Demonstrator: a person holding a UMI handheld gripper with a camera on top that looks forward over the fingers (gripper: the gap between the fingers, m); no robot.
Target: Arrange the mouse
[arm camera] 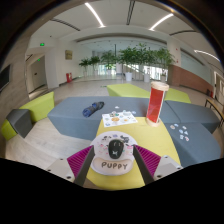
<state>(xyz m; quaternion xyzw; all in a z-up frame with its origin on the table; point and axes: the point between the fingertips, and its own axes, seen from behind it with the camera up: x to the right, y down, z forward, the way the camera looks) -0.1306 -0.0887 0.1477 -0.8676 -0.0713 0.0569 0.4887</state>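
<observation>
A large indoor lobby or office atrium was shown. Long strip lights (97,14) were set in the ceiling, potted plants (128,58) were lined along a bright glazed far wall, and a wide polished floor (80,88) was spread around grey and yellow table blocks (75,116).

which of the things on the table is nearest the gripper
The white mouse marked "Puppy", between the gripper fingers; the dark mouse and red carton lie well beyond.
</observation>
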